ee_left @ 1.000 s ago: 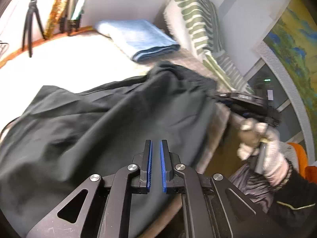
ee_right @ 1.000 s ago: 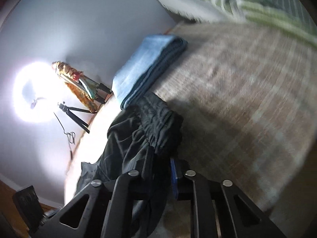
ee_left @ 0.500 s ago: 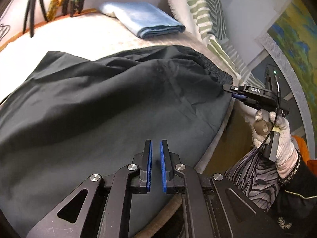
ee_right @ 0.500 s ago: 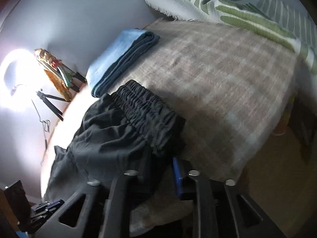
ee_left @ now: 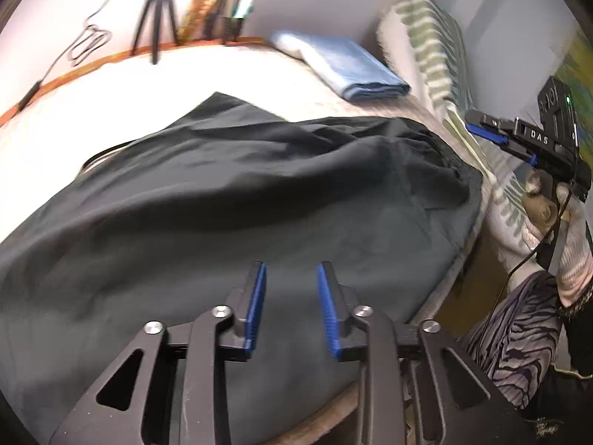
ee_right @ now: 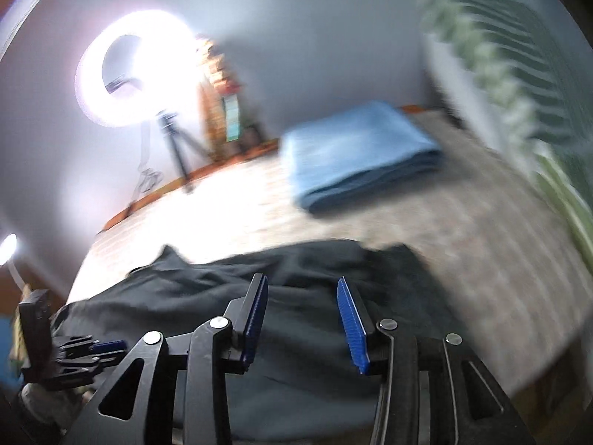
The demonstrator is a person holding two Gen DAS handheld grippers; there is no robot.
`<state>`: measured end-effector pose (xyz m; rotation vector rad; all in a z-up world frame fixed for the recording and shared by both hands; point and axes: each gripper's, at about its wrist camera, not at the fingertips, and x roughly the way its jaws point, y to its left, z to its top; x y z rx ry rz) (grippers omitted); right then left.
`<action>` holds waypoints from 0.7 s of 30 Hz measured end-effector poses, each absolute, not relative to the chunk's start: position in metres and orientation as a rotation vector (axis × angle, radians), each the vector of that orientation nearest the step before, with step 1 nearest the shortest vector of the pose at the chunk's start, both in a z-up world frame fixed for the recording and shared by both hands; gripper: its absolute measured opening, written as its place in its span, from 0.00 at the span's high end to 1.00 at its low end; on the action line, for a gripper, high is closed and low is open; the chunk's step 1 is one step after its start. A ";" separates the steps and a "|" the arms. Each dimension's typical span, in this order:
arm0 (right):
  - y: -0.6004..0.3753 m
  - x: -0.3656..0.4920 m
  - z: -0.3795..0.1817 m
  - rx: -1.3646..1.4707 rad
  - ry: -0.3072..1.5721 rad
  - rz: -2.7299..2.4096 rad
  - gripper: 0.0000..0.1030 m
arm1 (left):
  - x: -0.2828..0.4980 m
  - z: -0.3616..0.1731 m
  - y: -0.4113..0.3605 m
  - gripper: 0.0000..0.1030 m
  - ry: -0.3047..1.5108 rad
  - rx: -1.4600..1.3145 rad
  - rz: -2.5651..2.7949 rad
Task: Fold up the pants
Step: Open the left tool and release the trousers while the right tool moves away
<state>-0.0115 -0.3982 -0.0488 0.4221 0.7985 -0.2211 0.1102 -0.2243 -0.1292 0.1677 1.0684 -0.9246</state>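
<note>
Pants spread under both parted grippers, ungripped.

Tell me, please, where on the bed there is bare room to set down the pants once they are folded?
The bare plaid bedcover shows between the black pants and the folded blue towel, running toward the striped pillow. A bright, overexposed strip lies between the pants and the tripod. The near edge is crowded: the pants cover it, under both open grippers.
</note>
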 end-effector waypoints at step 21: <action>-0.297 0.223 -0.141 0.207 1.176 0.320 0.48 | 0.105 -0.145 -0.204 0.66 1.139 0.150 -0.931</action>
